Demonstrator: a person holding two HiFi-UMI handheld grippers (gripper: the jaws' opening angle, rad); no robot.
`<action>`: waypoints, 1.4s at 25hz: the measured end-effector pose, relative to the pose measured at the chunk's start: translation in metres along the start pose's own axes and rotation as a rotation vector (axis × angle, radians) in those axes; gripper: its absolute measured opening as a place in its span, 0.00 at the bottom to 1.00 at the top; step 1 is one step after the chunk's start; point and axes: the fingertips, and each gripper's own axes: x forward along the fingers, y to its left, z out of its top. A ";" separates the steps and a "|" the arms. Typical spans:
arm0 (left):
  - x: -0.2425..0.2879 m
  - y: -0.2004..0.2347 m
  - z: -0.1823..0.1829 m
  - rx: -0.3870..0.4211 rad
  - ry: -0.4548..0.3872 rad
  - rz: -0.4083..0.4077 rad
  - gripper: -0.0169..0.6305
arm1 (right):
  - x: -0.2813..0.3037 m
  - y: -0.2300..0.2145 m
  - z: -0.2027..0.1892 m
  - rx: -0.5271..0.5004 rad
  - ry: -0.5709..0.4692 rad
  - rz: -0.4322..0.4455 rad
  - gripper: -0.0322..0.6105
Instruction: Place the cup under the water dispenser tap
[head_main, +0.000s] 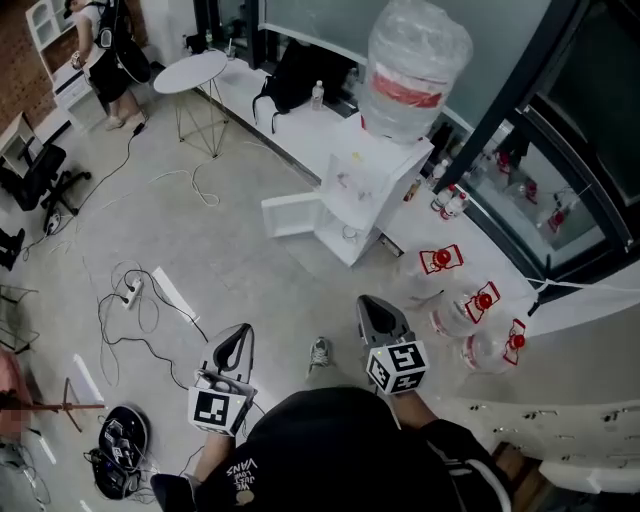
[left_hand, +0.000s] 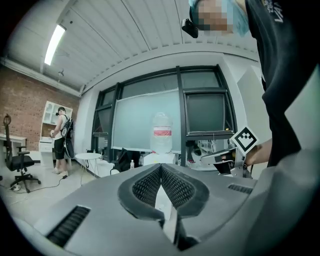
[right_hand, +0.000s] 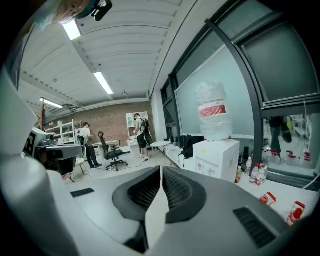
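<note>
The white water dispenser (head_main: 372, 190) stands by the window ledge, with a big clear bottle (head_main: 413, 62) on top and its lower cabinet door (head_main: 292, 214) swung open. No cup shows in any view. I hold both grippers low in front of me, well short of the dispenser. The left gripper (head_main: 243, 330) is shut with nothing in it, and so is the right gripper (head_main: 370, 303). The left gripper view looks over its closed jaws at the dispenser (left_hand: 160, 158) far ahead. In the right gripper view the dispenser (right_hand: 216, 157) stands to the right.
Several spare water bottles (head_main: 470, 312) lie on the floor right of the dispenser. A round white table (head_main: 190, 72) and a person (head_main: 100, 50) are at the far left. Cables and a power strip (head_main: 130, 295) trail over the floor. A black office chair (head_main: 35, 180) stands left.
</note>
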 end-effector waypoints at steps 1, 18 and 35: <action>0.014 0.002 -0.001 0.002 0.008 0.000 0.05 | 0.008 -0.007 0.001 0.000 0.004 0.009 0.12; 0.196 0.034 -0.020 0.002 0.078 -0.005 0.05 | 0.126 -0.104 -0.004 0.033 0.104 0.099 0.12; 0.332 0.159 -0.068 -0.034 0.172 -0.181 0.05 | 0.284 -0.138 -0.056 0.120 0.261 -0.075 0.12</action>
